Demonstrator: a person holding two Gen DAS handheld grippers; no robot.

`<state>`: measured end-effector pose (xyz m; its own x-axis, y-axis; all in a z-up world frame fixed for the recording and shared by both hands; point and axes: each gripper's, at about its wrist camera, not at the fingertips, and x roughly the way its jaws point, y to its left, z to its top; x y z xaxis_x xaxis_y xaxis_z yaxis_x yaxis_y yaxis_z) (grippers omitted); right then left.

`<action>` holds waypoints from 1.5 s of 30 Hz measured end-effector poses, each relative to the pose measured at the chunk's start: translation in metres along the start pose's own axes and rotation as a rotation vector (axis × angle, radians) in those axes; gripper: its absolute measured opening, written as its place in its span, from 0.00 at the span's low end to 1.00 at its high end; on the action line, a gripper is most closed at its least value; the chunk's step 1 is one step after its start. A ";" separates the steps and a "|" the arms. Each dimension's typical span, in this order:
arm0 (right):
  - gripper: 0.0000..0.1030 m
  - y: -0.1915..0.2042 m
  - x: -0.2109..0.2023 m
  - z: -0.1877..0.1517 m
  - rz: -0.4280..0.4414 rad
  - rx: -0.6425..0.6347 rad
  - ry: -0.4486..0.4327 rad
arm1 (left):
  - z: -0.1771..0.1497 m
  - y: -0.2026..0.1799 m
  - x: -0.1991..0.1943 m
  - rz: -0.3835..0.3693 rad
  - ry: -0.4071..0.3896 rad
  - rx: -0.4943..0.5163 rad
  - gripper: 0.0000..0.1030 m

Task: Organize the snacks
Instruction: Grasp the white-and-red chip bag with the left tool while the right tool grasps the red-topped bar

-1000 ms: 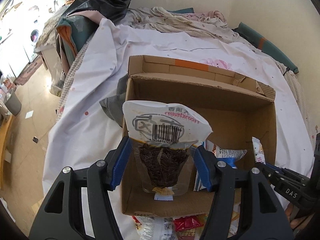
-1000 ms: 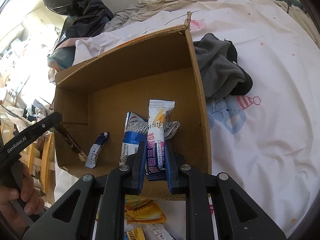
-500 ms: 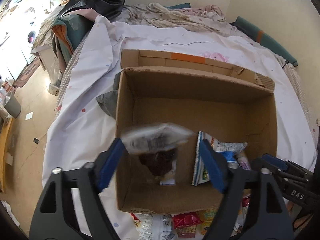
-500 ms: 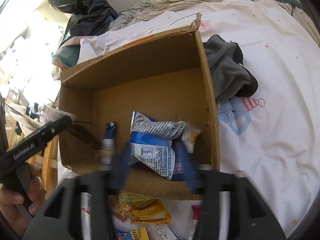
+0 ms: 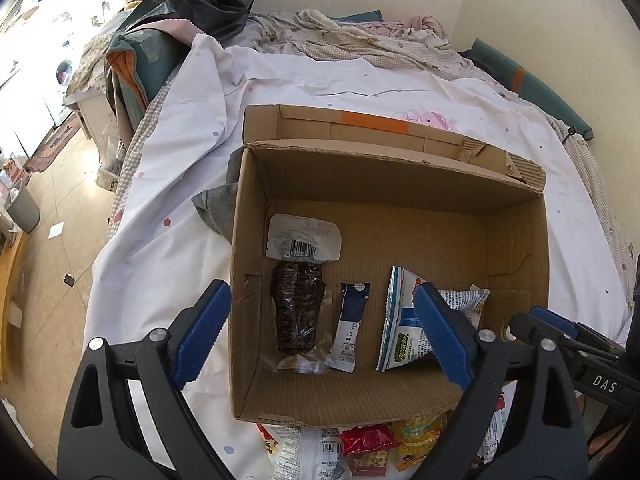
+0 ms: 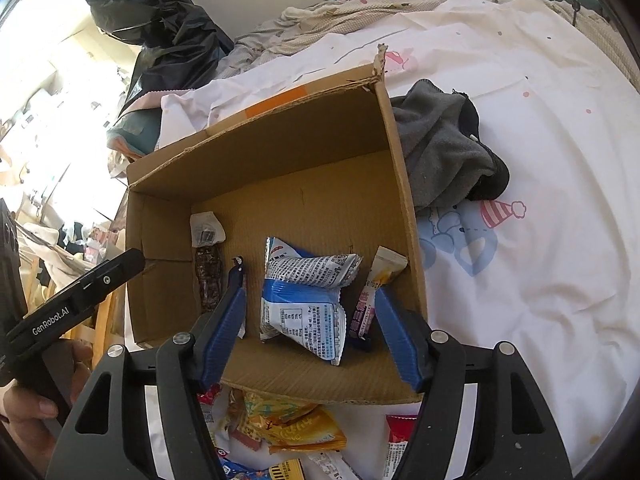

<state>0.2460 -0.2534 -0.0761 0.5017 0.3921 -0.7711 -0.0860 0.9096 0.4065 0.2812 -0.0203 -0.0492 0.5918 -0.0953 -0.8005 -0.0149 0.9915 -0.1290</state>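
While L gripper (image 5: 322, 330) opens, snacks (image 5: 298, 304) in box (image 5: 384, 184).

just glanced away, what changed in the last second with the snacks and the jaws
Both let go. The left gripper, jaws opening, dropped the dark snack pouch into the cardboard box; the right gripper released the pink-and-yellow stick there. Box and loose packets stayed.
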 end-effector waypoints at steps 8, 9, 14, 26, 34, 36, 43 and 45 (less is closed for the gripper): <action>0.68 0.000 -0.007 0.000 0.003 0.014 -0.017 | -0.003 0.003 -0.010 -0.006 -0.010 0.002 0.88; 0.68 0.000 -0.009 -0.001 0.000 0.015 -0.022 | -0.004 0.005 -0.015 -0.005 -0.014 0.000 0.88; 0.68 0.000 -0.022 -0.008 -0.013 0.010 -0.044 | -0.016 0.022 -0.038 -0.010 -0.036 -0.023 0.88; 0.69 -0.001 -0.056 -0.041 -0.020 0.001 -0.029 | -0.076 0.056 -0.049 0.052 0.099 -0.125 0.88; 0.79 -0.014 -0.069 -0.072 -0.018 0.051 0.006 | -0.112 0.042 -0.013 -0.017 0.291 -0.115 0.88; 0.79 -0.018 -0.070 -0.076 -0.009 0.071 0.015 | -0.116 0.033 -0.002 -0.010 0.315 -0.099 0.88; 0.79 -0.031 -0.079 -0.079 -0.042 0.088 -0.004 | -0.125 0.014 0.036 0.015 0.390 -0.054 0.69; 0.79 -0.036 -0.079 -0.080 -0.045 0.103 0.001 | -0.129 0.015 0.045 0.013 0.420 -0.065 0.59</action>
<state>0.1406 -0.3057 -0.0690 0.5026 0.3510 -0.7901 0.0256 0.9074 0.4194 0.2039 -0.0210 -0.1622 0.2115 -0.1244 -0.9694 -0.0791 0.9864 -0.1438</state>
